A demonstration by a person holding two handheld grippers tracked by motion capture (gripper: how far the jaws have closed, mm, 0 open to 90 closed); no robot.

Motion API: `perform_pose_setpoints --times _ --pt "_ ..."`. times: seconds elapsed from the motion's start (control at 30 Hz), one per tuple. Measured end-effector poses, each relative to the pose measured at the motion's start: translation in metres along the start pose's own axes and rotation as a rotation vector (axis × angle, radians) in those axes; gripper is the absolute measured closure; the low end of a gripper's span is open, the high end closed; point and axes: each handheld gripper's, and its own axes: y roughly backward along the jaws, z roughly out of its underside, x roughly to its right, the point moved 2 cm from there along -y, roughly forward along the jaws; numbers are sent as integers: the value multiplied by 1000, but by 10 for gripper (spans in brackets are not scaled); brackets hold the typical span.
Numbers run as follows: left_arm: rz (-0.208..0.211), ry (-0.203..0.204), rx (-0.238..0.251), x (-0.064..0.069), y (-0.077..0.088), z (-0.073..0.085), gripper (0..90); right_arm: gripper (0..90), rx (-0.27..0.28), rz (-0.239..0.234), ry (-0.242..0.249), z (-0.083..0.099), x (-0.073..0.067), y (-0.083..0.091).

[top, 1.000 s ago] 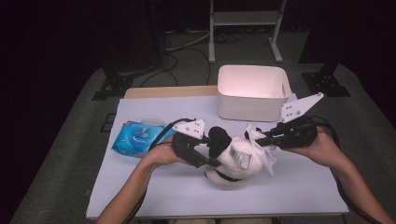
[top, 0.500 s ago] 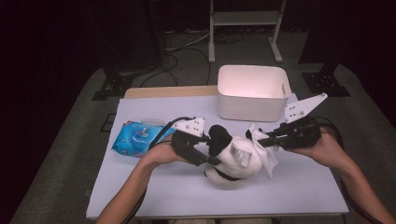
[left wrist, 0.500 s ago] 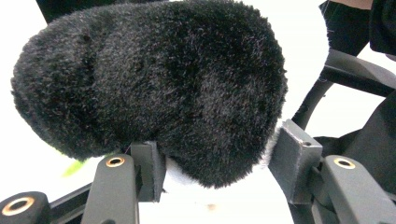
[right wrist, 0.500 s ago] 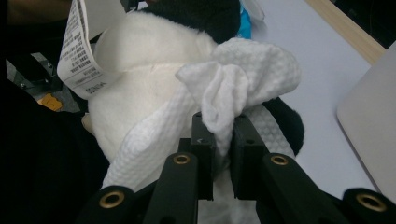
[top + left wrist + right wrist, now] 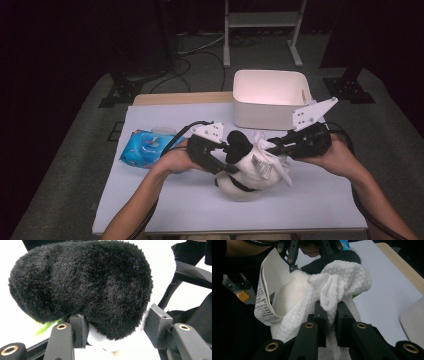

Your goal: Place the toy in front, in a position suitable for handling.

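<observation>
Meanwhile, left gripper (image 5: 116, 326) clamps the plush toy's (image 5: 248, 172) black part; right gripper (image 5: 330, 315) pinches a white wipe (image 5: 337, 287).

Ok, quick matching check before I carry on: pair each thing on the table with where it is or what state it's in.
Things:
1. plush toy
2. white cloth
3. blue wipes pack
4. white bin

States:
A. lying flat at the table's left side
B. pinched in the right gripper
C. standing open at the table's far edge
D. black part between the jaws of the left gripper

Pairs: 1-D, 2-B, 3-A, 4-C
</observation>
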Motion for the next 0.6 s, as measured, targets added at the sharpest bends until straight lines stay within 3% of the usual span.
perform_pose_setpoints --times 0.33,0.47,0.6 --pt "-15 22 8 -2 13 7 443 807 -42 -1 -45 23 0 4" --pt "-18 18 -8 -1 15 5 443 807 -37 -3 -41 21 0 2" --pt "-18 2 -22 0 11 0 443 808 -19 -15 -12 7 -1 -1"
